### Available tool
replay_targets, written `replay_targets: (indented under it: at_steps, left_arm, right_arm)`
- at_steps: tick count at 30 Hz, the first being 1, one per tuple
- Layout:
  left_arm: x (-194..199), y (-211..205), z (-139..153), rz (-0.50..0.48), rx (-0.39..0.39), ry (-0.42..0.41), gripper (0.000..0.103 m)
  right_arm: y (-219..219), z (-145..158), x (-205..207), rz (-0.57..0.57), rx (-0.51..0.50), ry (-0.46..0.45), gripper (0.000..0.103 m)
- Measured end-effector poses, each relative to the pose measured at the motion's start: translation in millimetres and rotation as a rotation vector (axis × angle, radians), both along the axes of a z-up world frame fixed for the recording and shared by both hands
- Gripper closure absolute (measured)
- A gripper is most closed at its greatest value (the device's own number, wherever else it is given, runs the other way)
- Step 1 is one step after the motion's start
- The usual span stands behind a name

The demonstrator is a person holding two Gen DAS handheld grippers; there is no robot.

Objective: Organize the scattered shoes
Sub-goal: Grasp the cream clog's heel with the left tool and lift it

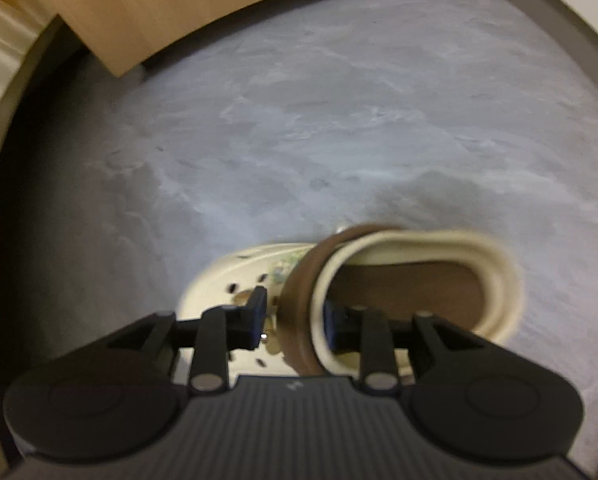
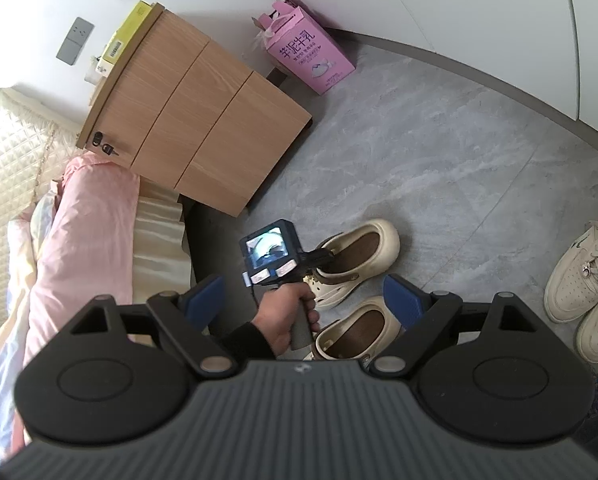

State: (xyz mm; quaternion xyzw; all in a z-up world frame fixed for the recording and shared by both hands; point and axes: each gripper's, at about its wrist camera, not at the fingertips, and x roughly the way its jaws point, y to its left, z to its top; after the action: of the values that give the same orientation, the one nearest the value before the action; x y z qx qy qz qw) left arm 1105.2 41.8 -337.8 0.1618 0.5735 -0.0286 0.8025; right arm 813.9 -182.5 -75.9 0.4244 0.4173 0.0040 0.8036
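Down on the grey floor (image 2: 439, 152) by the wooden cabinet (image 2: 195, 120), my left gripper (image 1: 295, 322) has its jaws clamped on the brown strap and cream rim of the far clog (image 1: 419, 276), one pad outside on the holed toe side, the other inside the opening. Its twin, the near clog (image 2: 359, 330), sits just beside it toward me, and two cream sneakers (image 2: 587, 272) are well apart at the right edge. Right gripper (image 2: 303, 300) hovers above with its jaws wide apart and nothing between them.
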Motion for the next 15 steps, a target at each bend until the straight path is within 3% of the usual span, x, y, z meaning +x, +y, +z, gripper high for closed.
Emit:
replay_targets:
  at_steps: [1, 2, 3, 4, 5, 8, 9, 10, 12, 15]
  left_arm:
    - [-2.9, 0.5, 1.2, -0.019, -0.003, -0.010, 0.062]
    - [-6.9, 0.4, 1.6, -0.030, -0.003, -0.017, 0.048]
    - [-12.0, -0.2, 5.3, -0.060, -0.017, -0.031, 0.040]
    - [-19.9, -0.2, 14.2, -0.126, -0.053, -0.060, 0.030]
    - [-27.8, -0.2, 20.7, -0.194, -0.075, -0.092, 0.025]
    - [-66.9, 4.2, 46.6, -0.519, -0.132, -0.241, 0.000]
    - [-71.7, 6.0, 48.1, -0.564, -0.135, -0.238, 0.000]
    - [-84.3, 10.7, 50.9, -0.676, -0.141, -0.224, 0.000]
    - [-106.8, 22.0, 50.5, -0.862, -0.146, -0.123, 0.000]
    - [-126.5, 38.5, 41.1, -0.958, -0.172, 0.034, 0.000]
  right_arm:
    - [0.6, -1.0, 1.3, 0.005, -0.002, 0.005, 0.014]
    - [0.2, -1.4, 1.6, 0.005, 0.000, 0.008, 0.014]
    - [-0.4, -1.7, 1.8, 0.004, 0.003, 0.009, 0.014]
    - [-0.9, -1.9, 1.9, 0.003, 0.005, 0.011, 0.014]
    - [-1.5, -2.2, 2.1, 0.002, 0.008, 0.012, 0.014]
    - [-2.8, -1.0, 1.5, 0.006, 0.013, 0.011, 0.014]
    - [-4.5, -0.5, 0.3, 0.005, 0.015, 0.008, 0.014]
    - [-6.5, -0.4, -0.7, 0.001, 0.016, 0.009, 0.014]
    - [-10.3, -0.2, -2.7, -0.007, 0.016, 0.010, 0.014]
    - [-12.0, -1.1, -5.1, -0.011, 0.022, 0.019, 0.014]
